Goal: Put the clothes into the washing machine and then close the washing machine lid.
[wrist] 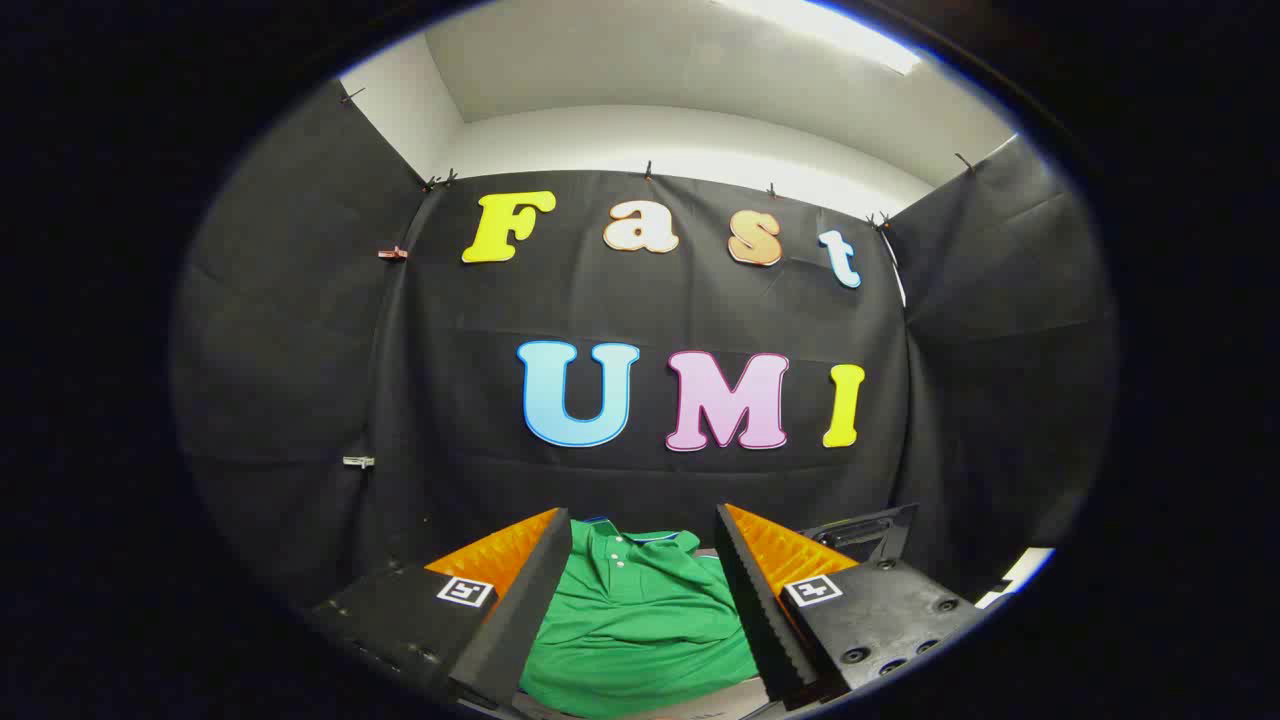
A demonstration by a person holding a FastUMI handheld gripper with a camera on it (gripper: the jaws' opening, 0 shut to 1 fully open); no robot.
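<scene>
Gripper (645, 530) is held roughly level, pointing straight at the booth's back wall (650, 310), camera looking slightly up so the ceiling (640, 70) and a light strip (830, 25) show above the cloth. Fingers (520, 600) spread wide apart, nothing pinched between them, no contact with the fabric that I can make out.

Green polo shirt (640, 620) lies below and between the two fingers, extending just ahead of their tips. It's crumpled, not folded flat: collar end points away from the gripper, collar has a thin blue trim, placket shows two white buttons. Body of the shirt bunches into soft folds toward the gripper base. It rests on a pale surface (690, 710) (only a sliver visible under the hem).

A dark hinged part (865, 530) sticks up beyond the right finger, near the wall; can't tell what it belongs to.

Cloth is clipped up along its top edge with small clamps (392, 253).
</scene>
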